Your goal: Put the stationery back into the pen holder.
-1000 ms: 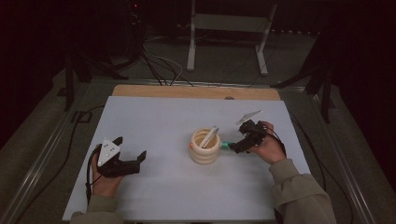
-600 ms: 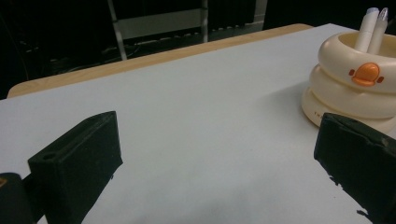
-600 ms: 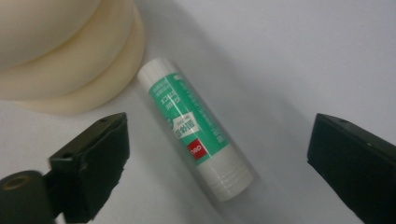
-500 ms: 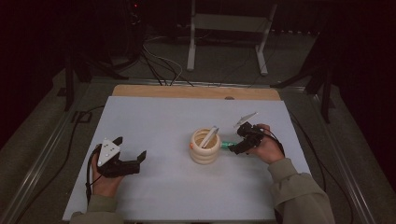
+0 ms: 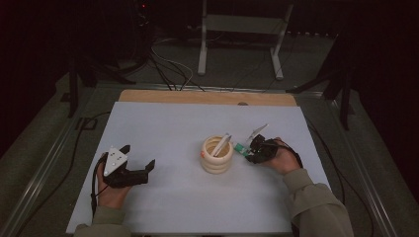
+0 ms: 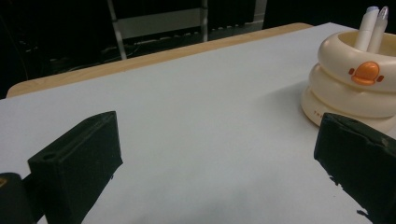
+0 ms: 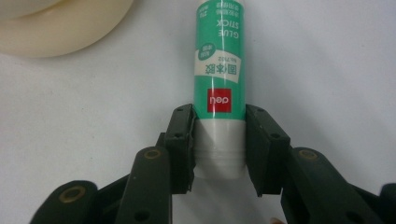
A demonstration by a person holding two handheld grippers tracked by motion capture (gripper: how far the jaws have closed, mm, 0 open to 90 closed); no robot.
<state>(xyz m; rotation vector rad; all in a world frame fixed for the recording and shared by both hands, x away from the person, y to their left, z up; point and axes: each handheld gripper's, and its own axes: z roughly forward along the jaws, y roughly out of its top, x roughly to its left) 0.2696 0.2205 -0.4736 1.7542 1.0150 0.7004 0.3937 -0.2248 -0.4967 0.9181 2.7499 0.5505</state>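
Glue stick [image 7: 219, 88] lies on worktop [image 5: 163, 128] toward right edge, clamped at its white end by right hand-held gripper [image 7: 219, 144]; cream pen holder [image 5: 217, 155] with pens [image 5: 222, 144] just beside. Left hand-held gripper [image 5: 133, 163] wide, near left-front corner.

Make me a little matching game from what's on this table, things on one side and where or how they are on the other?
Things:
1. glue stick
2. cream holder
3. left claw
4. pens

States:
A. open, holding nothing
B. standing in the holder
C. clamped in the right claw
D. has an orange duck bill

Pairs: 1-C, 2-D, 3-A, 4-B
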